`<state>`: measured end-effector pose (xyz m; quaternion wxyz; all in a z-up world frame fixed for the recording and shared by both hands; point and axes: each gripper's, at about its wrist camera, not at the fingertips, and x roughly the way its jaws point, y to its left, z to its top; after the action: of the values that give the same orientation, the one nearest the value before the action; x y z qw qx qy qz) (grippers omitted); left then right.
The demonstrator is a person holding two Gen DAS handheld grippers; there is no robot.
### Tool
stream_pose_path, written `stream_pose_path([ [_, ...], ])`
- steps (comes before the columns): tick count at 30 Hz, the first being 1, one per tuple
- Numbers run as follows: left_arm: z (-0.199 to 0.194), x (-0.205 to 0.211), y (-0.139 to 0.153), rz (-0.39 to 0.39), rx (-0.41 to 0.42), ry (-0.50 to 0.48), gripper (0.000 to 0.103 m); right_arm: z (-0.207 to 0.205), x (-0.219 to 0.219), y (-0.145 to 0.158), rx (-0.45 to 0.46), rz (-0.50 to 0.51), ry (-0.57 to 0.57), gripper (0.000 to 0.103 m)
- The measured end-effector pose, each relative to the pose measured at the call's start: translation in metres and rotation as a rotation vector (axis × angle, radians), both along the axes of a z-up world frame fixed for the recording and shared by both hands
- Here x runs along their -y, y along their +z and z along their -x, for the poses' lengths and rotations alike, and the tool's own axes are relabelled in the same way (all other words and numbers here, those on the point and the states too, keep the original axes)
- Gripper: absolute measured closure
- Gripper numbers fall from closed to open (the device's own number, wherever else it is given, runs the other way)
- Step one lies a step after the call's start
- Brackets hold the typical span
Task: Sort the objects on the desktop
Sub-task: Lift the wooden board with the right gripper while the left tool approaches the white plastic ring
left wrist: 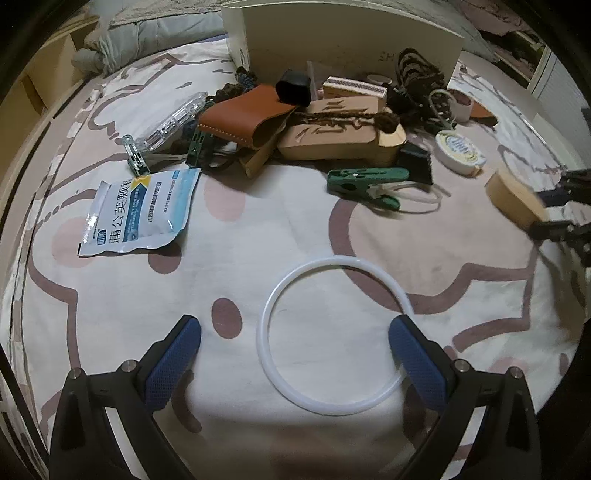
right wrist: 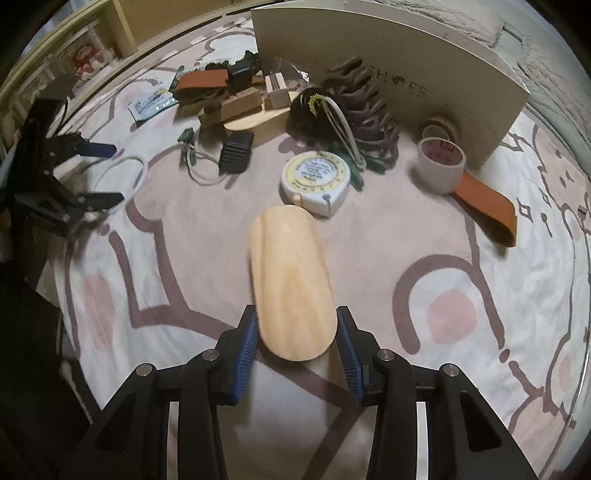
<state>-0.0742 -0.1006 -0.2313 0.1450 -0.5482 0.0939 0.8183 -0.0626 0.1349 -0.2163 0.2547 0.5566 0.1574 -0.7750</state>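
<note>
wooden board (right wrist: 291, 280) between right claw (right wrist: 297, 354) pads, bare sheet (right wrist: 443, 258) around

Pink-and-white patterned sheet (left wrist: 332, 236) covers the surface, brown outlines and pink dots on it. Grey blanket (left wrist: 147, 33) bunched at the far left edge. Wooden shelving (right wrist: 110, 29) beyond the sheet at the back left, something red and white inside one compartment, too blurred to identify. Rough pale textured surface (right wrist: 480, 22) at the back right.
</note>
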Motion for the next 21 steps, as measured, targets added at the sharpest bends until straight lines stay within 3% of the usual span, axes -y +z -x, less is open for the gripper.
stream_pose_path([
  [6,-0.004,-0.011,0.013,-0.058,-0.020,-0.027,0.000,-0.001,-0.003,-0.006,0.010,-0.005,0.001,0.059],
  [8,-0.005,-0.018,0.012,-0.060,-0.021,-0.041,0.000,0.001,-0.005,-0.008,0.016,-0.019,-0.012,0.041],
  [10,-0.005,-0.022,0.009,-0.049,-0.017,-0.058,0.000,0.002,-0.008,-0.008,0.014,-0.021,-0.022,0.035],
  [14,-0.006,-0.027,0.000,-0.004,-0.019,-0.086,0.000,0.005,-0.014,-0.010,0.018,-0.041,-0.042,0.032],
  [21,-0.003,-0.027,-0.005,-0.008,-0.018,-0.093,0.000,0.017,-0.033,-0.009,0.007,-0.078,-0.099,0.031],
])
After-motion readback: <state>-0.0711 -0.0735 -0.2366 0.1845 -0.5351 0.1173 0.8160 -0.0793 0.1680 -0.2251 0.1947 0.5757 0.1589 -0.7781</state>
